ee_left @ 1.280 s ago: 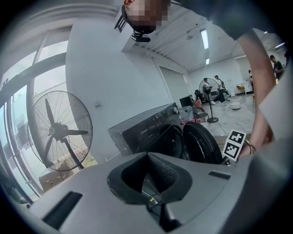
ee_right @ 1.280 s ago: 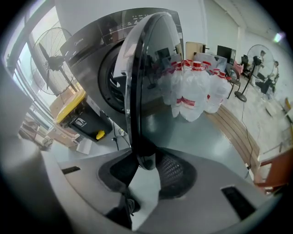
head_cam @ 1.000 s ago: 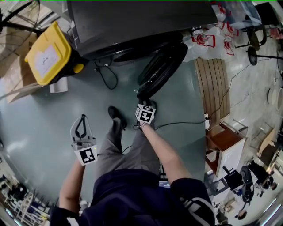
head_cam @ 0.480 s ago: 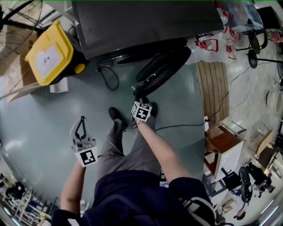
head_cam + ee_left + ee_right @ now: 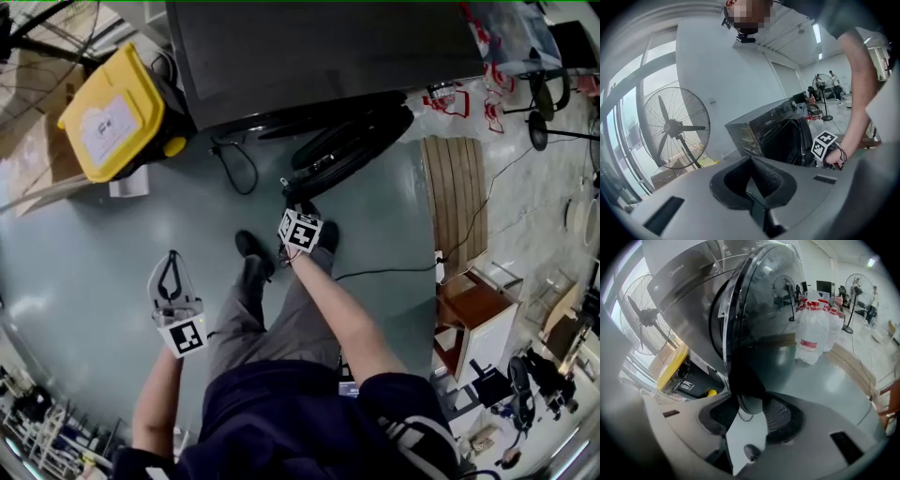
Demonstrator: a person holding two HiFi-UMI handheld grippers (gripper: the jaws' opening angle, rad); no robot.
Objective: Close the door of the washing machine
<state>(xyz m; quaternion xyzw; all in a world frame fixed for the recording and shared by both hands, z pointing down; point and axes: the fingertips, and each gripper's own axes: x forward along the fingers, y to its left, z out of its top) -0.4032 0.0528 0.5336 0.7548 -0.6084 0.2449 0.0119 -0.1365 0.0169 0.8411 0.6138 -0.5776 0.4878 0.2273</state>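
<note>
A dark front-loading washing machine (image 5: 319,56) stands at the top of the head view. Its round door (image 5: 352,145) hangs partly open, swung out to the right. My right gripper (image 5: 292,202) is at the door's free edge. In the right gripper view the door's dark rim (image 5: 745,380) sits between the two pads while the jaws of my right gripper (image 5: 749,413) are opening. My left gripper (image 5: 170,258) hangs off to the left over bare floor, shut and empty. From the left gripper view the machine (image 5: 759,126) and door (image 5: 805,140) show beyond the closed left gripper (image 5: 752,180).
A yellow-lidded bin (image 5: 117,112) stands left of the machine, and a black cable (image 5: 234,164) loops on the floor in front. Water bottles (image 5: 450,89) and a slatted wooden bench (image 5: 455,192) lie to the right. My shoes (image 5: 251,246) are below the door. A large fan (image 5: 675,129) stands behind.
The door has swung closer to the machine's front, and my right gripper has moved up the view with its edge. The left gripper has shifted only slightly.
</note>
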